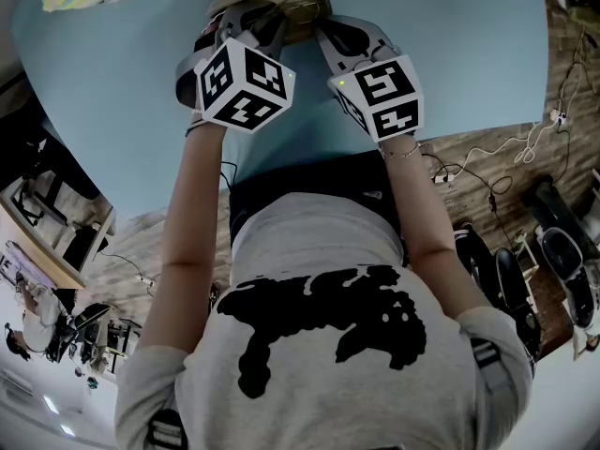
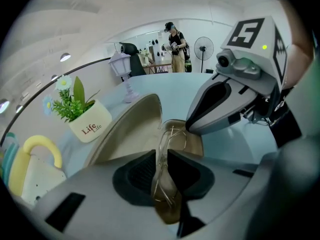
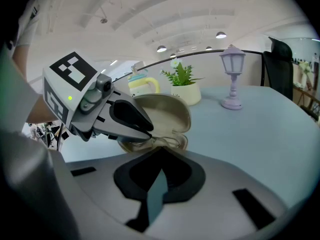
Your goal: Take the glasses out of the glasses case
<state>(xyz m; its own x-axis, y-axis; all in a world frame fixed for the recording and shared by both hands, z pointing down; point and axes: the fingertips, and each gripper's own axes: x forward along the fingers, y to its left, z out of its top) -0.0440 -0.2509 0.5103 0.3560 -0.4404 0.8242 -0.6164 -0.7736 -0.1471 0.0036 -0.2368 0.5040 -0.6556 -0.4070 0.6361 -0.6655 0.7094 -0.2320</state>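
The left gripper (image 2: 161,159) jaws pinch the thin wire glasses (image 2: 163,191), which lie partly inside the open glasses case (image 2: 132,129). The right gripper (image 3: 160,153) jaws are pressed together, empty, at the case rim. Risk: the frame slips, bends, or drags the unclamped case.

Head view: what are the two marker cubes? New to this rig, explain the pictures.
No robot: a person holds a two-jaw gripper in each hand, and each marker cube is part of a gripper. The head view looks down from the person's head; the other two come from a camera on each gripper. On the light blue table sit an open beige clamshell glasses case, a plant in a white pot and a lilac lantern lamp. The left gripper is closed on thin wire-framed glasses. The right gripper has its jaws together at the case's rim.
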